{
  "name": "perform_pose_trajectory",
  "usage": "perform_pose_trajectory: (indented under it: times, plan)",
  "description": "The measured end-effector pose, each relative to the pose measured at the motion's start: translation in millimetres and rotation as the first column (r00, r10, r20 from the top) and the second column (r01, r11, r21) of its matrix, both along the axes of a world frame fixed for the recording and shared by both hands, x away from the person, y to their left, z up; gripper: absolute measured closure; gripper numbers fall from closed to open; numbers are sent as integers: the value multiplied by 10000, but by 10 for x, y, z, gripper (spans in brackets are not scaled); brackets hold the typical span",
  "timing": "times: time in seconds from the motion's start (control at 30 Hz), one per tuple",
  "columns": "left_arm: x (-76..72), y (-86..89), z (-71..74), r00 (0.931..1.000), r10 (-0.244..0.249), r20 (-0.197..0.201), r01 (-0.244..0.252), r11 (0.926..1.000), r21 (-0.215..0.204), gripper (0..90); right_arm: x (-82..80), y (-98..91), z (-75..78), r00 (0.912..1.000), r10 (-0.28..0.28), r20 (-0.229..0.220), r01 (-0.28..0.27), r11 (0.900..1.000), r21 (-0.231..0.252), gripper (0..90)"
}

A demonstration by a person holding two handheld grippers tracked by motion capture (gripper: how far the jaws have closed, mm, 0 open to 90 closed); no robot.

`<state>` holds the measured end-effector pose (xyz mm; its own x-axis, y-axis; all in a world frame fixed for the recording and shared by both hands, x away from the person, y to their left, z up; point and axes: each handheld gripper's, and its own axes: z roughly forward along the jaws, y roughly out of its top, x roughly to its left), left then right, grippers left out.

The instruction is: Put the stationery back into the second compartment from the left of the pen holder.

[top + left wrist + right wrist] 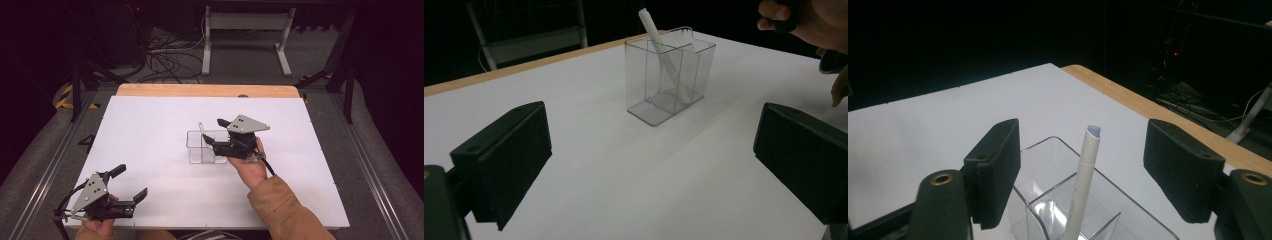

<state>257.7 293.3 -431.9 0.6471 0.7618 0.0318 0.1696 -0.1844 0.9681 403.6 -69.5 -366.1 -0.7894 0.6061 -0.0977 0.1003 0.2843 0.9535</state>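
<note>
A clear plastic box [196, 150] with a divider stands mid-table. A white pen [201, 128] stands tilted in one of its compartments, its top sticking out above the rim. My right gripper [212, 131] hovers just over the box with its jaws open. In the right gripper view the pen [1085, 165] rises between the jaws of the right gripper [1088, 167] without touching either pad, above the box [1048, 200]. My left gripper [131, 182] rests near the table's front left edge, open and holding nothing. The left gripper view looks past the left gripper [649, 160] to the box [669, 80] and the pen [651, 27].
The white tabletop [150, 125] has a wooden strip [200, 90] along its far edge. Behind it on the floor are cables and a white frame stand [247, 30]. The person's right hand [809, 20] hangs above the box.
</note>
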Motion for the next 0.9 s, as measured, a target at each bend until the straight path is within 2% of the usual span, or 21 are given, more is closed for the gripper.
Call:
perform_pose_trajectory:
  times: [0.23, 0.37, 0.4, 0.43, 0.57, 0.7, 0.73, 0.9]
  plan:
    - [1, 0, 1, 10000, 4, 1, -4, 10000, 0, 28, -53, -50, 62, 9999, 104, 102, -104, 9999, 45, 276]
    - [2, 2, 0, 10000, 4, -11, -4, 10000, 3, 28, -89, -99, 112, 9994, 321, 102, -322, 9994, 93, 182]
    - [2, 2, 0, 10000, 4, -11, -4, 10000, 3, 27, -89, -99, 112, 9994, 321, 102, -322, 9994, 93, 182]
    - [3, 0, 0, 10000, 17, -15, -17, 10000, -35, 27, -114, -132, 134, 9992, 373, 108, -374, 9992, 117, 124]
    - [6, -4, 2, 10000, -8, 4, 8, 10000, 5, 28, -160, -224, 173, 9982, 547, -251, -542, 9984, 169, 59]
    - [5, -9, 1, 10000, 4, -9, -4, 10000, -1, 28, -210, -300, 194, 9983, 536, -230, -533, 9985, 130, 45]
    - [3, -8, 3, 10000, 8, 3, -8, 10000, -14, 28, -257, -365, 205, 9986, 513, -96, -512, 9986, 130, 37]
    - [3, -14, 2, 10000, 20, 16, -20, 10000, 3, 27, -322, -507, 219, 9975, 674, -194, -669, 9974, 275, 28]
